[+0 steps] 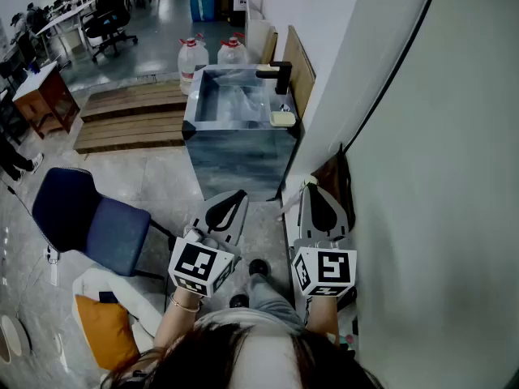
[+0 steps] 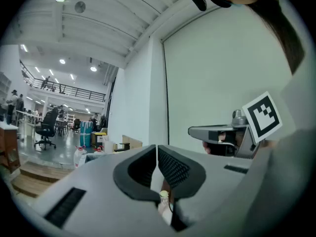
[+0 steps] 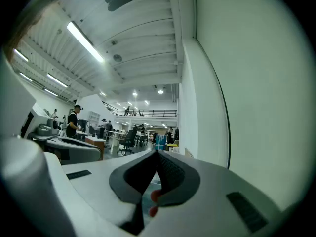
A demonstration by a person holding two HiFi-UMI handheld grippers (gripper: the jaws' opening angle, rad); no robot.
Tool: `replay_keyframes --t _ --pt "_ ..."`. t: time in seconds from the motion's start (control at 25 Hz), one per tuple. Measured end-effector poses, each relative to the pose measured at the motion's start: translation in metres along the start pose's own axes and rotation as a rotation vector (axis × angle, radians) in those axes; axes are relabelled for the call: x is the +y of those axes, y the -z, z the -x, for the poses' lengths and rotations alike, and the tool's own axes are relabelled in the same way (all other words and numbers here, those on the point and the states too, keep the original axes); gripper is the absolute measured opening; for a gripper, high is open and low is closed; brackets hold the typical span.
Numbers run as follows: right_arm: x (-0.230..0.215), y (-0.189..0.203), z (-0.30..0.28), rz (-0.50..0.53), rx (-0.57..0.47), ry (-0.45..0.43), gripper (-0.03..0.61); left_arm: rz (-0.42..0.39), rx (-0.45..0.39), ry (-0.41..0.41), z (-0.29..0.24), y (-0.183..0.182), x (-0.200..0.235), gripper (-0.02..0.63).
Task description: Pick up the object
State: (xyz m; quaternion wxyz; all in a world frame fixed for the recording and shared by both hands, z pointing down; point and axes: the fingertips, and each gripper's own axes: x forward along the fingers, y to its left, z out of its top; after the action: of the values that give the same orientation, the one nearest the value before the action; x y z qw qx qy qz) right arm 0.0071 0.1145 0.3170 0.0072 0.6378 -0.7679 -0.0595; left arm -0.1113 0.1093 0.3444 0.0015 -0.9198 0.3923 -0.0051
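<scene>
Grey polished floor (image 1: pixel 162 177) runs along a white wall (image 1: pixel 422 136). A sink unit (image 1: pixel 235 156) stands against that wall, ahead of both grippers. A pale yellow block (image 1: pixel 283 118) lies on the basin's right rim, just beside the black faucet (image 1: pixel 278 73). The left gripper (image 1: pixel 242 194) and the right gripper (image 1: pixel 310 187) are held side by side, each with its jaws closed tip to tip on nothing, well apart from the block.

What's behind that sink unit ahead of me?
Two large water jugs stand just behind the sink unit. Their lower parts are hidden by it, and the floor directly behind it is covered too.
</scene>
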Motion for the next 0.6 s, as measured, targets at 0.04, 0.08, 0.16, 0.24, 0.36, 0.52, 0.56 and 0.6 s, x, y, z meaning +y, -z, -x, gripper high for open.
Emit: replay_keyframes --t 0.04,0.08,0.16,0.24,0.36,0.52,0.56,0.6 --pt "0.001 0.002 0.0 0.0 0.005 -0.002 0.025 0.001 0.002 0.0 0.0 0.001 0.0 0.009" --pt "0.001 0.004 -0.001 -0.001 0.009 -0.004 0.025 0.002 0.003 -0.001 -0.001 0.002 0.001 0.009" --pt "0.002 0.008 -0.002 -0.001 0.014 -0.007 0.026 0.003 0.004 0.001 -0.004 0.004 0.001 0.009" --pt "-0.001 0.009 -0.005 0.0 0.011 -0.011 0.026 0.0 0.005 0.005 -0.01 0.005 0.0 0.009" --pt "-0.007 0.013 -0.013 0.003 0.018 -0.019 0.026 -0.008 0.006 0.011 -0.024 0.005 0.0 0.009" --pt "-0.021 0.019 -0.029 0.0 0.035 -0.024 0.026 -0.018 0.011 0.019 -0.047 0.003 0.002 0.009" --pt "-0.025 0.021 -0.034 -0.003 0.038 -0.028 0.026 -0.02 0.011 0.02 -0.053 0.003 0.003 0.009" --pt "-0.028 0.022 -0.039 -0.006 0.04 -0.031 0.026 -0.021 0.011 0.02 -0.059 0.003 0.004 0.009"
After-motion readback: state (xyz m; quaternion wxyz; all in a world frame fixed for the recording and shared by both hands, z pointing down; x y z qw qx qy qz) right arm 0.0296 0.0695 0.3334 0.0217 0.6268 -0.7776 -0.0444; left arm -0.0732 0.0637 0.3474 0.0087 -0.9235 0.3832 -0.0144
